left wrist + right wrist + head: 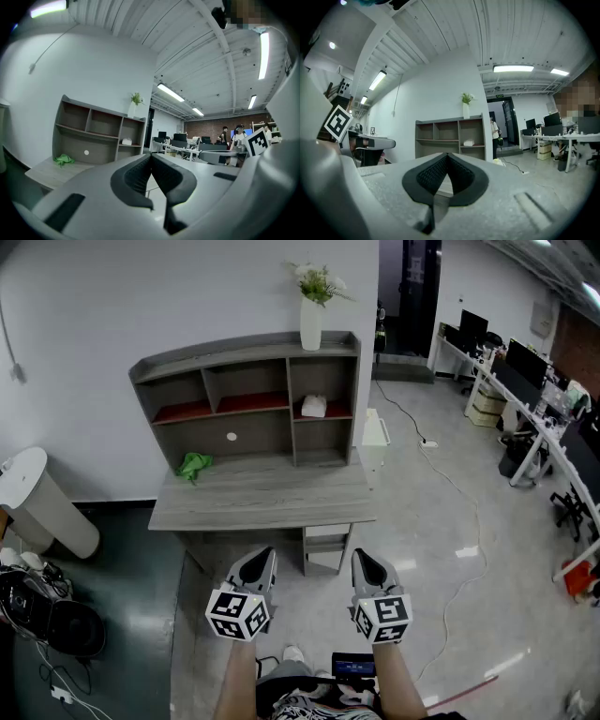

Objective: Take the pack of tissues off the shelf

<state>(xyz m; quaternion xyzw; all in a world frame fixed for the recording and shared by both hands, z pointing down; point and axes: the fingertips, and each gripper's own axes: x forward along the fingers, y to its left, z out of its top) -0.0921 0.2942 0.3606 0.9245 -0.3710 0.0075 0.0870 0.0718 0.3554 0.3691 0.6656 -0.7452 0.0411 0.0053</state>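
Note:
The white pack of tissues (313,406) lies on the red-lined shelf in the right-hand compartment of the grey shelf unit (246,352), which stands on a grey desk (262,498). It also shows small and far off in the left gripper view (126,141) and the right gripper view (468,142). My left gripper (265,556) and right gripper (362,559) hang side by side in front of the desk's near edge, well short of the shelf. Both are shut and hold nothing, as the left gripper (151,157) and right gripper (447,155) also show in their own views.
A white vase with flowers (310,322) stands on top of the shelf unit, above the tissues. A green cloth (194,465) lies on the desk at left. A white bin (37,498) and black gear (47,615) sit at left; office desks (539,418) and a floor cable (459,493) at right.

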